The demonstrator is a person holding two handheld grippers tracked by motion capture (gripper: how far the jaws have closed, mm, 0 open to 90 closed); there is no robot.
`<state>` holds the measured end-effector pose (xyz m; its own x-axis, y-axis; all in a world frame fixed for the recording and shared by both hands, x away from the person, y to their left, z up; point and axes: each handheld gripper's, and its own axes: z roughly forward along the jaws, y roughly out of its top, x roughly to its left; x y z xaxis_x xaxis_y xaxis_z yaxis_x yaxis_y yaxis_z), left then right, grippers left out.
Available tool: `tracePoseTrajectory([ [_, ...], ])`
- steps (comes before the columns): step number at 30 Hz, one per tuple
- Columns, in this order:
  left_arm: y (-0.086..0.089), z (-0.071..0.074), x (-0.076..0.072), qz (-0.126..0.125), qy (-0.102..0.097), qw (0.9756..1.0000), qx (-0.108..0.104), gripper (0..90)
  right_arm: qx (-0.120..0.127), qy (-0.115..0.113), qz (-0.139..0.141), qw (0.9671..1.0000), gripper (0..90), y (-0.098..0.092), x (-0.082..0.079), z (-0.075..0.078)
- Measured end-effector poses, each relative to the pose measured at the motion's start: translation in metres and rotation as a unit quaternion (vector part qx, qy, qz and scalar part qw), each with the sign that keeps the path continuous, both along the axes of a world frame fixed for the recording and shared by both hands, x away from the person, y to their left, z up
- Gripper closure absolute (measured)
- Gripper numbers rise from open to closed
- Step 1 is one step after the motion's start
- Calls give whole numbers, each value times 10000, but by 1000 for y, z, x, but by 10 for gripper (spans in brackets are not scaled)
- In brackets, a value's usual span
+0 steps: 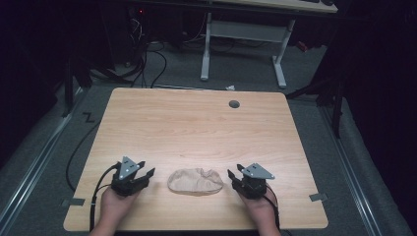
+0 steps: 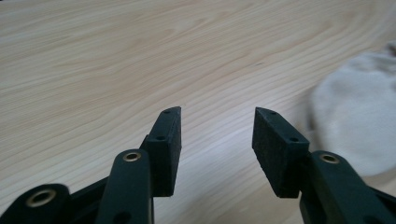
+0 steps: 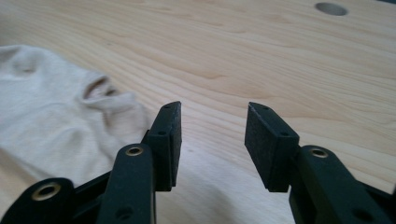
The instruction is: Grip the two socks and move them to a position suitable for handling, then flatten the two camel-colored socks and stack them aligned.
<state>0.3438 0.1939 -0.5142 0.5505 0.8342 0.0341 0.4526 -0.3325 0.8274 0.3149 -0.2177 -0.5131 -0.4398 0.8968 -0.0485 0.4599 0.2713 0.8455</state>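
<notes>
Beige soft cloth bundle [image 1: 195,181] is left loose on the light wooden table [image 1: 196,128] between the left tool [image 1: 143,175] and right tool [image 1: 232,175] (both wide, empty); its folds could be undone by any snagging pad.

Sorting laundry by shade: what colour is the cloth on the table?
Pale beige cloth, plain with no pattern; the right gripper view shows it best.

The cloth [image 1: 195,181] is plain beige without any pattern, the table [image 1: 196,128] is light wood with a fine brown grain and one grey round hole [image 1: 234,104], and both the left gripper [image 1: 146,169] and the right gripper [image 1: 234,173] are black with grey top plates.
</notes>
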Motion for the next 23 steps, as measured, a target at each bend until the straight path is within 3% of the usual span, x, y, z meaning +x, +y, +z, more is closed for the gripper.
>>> tracePoseTrajectory([
  [3,22,-3,-1,203,0,9998,-42,507,-16,28,-174,9998,553,-10,2,-3],
  [8,46,-9,-5,423,170,9984,-322,504,-52,59,-419,9991,529,-26,1,-6],
  [11,49,-7,-5,486,78,9983,-304,498,-76,88,-540,9985,511,-34,-2,-10],
  [17,51,-13,-7,471,155,9984,-264,497,-19,120,-697,9975,489,-43,-4,-14],
  [23,48,-9,-11,408,40,9990,-171,495,-48,108,-621,9980,463,-41,-2,-14],
])
